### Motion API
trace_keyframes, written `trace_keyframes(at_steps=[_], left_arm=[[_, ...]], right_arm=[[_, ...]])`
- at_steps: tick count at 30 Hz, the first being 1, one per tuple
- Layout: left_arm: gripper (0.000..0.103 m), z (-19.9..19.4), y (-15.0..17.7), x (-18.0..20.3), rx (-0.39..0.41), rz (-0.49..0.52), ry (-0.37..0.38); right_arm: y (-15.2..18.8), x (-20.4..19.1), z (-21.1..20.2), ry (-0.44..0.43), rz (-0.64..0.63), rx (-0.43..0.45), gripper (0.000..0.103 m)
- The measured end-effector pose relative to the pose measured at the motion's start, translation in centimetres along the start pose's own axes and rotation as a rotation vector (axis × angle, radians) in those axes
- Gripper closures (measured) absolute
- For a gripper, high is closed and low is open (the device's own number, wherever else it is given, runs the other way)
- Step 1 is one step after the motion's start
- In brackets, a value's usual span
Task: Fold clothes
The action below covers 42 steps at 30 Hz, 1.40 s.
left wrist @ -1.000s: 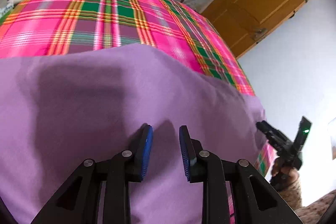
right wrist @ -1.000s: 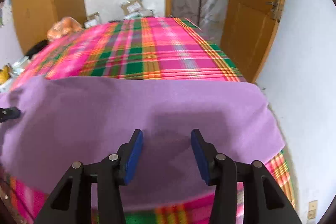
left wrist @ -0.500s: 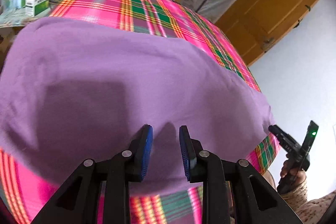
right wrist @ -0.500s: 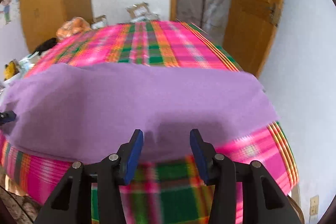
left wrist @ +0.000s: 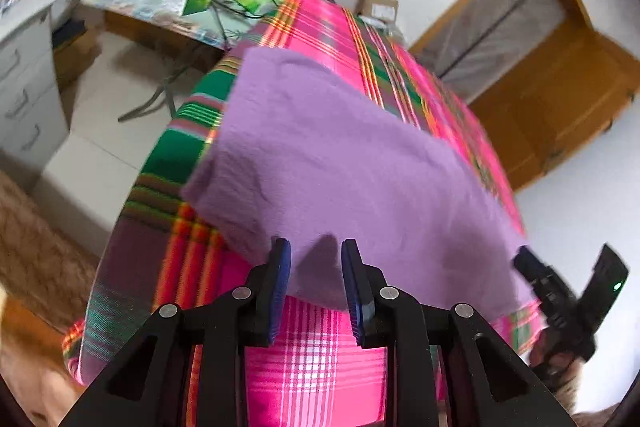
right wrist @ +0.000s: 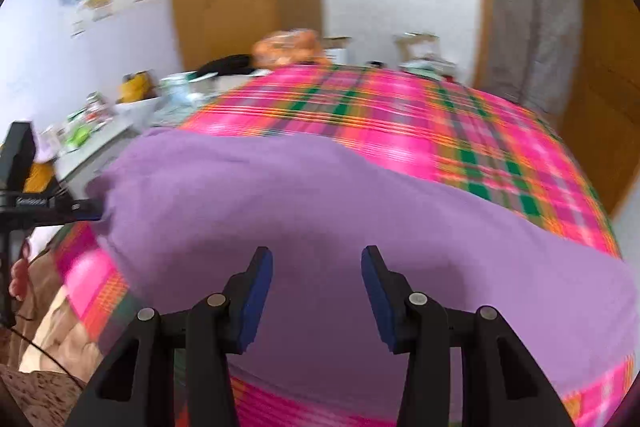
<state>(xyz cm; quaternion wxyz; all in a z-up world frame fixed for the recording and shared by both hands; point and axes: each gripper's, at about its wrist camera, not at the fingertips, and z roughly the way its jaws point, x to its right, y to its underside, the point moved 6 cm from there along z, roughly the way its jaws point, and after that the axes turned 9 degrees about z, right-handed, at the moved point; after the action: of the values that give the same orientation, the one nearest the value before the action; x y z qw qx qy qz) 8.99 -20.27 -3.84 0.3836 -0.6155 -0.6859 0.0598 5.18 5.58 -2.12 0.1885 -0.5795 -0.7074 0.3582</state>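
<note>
Purple cloth (left wrist: 344,163) lies flat on the plaid-covered bed (left wrist: 320,347), long axis running between the two hands. Left claw (left wrist: 316,287) hovers at its near edge, jaws apart, empty. Right claw (right wrist: 317,291) over the cloth (right wrist: 320,211), jaws wider, empty. Both about equally near.

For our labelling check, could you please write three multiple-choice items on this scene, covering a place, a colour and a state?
1. Where does the purple cloth lie?
A. on the floor
B. on the plaid bedspread
C. on the side table

2. What colour are the gripper pads?
A. blue
B. red
C. white

3. How does the right gripper stand?
A. shut on the cloth
B. open, jaws empty
C. holding a box

Answers: 1 B, plaid shows around the cloth; 2 A, both pads are blue; 3 B, a clear gap shows between the jaws.
</note>
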Motion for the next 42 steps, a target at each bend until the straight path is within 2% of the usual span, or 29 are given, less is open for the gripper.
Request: trace_keyframes(at_steps=[5, 9, 12, 16, 22, 27, 31, 36, 42], left_arm=[[0.076, -0.2, -0.4, -0.6, 0.004, -0.003, -0.022], [0.076, -0.7, -0.6, -1.0, 0.030, -0.014, -0.026], [0.076, -1.1, -1.0, -1.6, 0.052, -0.031, -0.017], [0.076, -1.2, -1.4, -2.3, 0.054, -0.037, -0.028], [0.076, -2.2, -1.2, -4.8, 0.059, -0.091, -0.157], [0.076, -2.8, -1.0, -6.5, 0.078, -0.203, -0.100], [0.076, -2.9, -1.4, -6.5, 0.077, -0.228, -0.079], [0.076, -3.3, -1.3, -6.1, 0.092, -0.240, -0.050], [0.076, -3.4, -1.3, -6.4, 0.093, -0.286, -0.013]], right_arm=[[-0.4, -4.9, 3.3, -0.102, -0.079, -0.046, 0.056], [0.2, -7.1, 5.9, -0.135, -0.092, -0.101, 0.056], [1.1, -8.9, 7.0, -0.168, -0.119, -0.138, 0.056], [1.1, -11.1, 7.0, -0.206, -0.169, -0.133, 0.056], [0.4, -15.1, 7.4, -0.286, -0.205, -0.111, 0.056], [0.5, -18.5, 8.1, -0.337, -0.255, -0.117, 0.056], [0.3, -21.3, 8.3, -0.389, -0.298, -0.106, 0.056], [0.6, -24.7, 9.4, -0.391, -0.374, -0.111, 0.056], [1.0, -26.6, 11.3, -0.342, -0.414, -0.159, 0.056]])
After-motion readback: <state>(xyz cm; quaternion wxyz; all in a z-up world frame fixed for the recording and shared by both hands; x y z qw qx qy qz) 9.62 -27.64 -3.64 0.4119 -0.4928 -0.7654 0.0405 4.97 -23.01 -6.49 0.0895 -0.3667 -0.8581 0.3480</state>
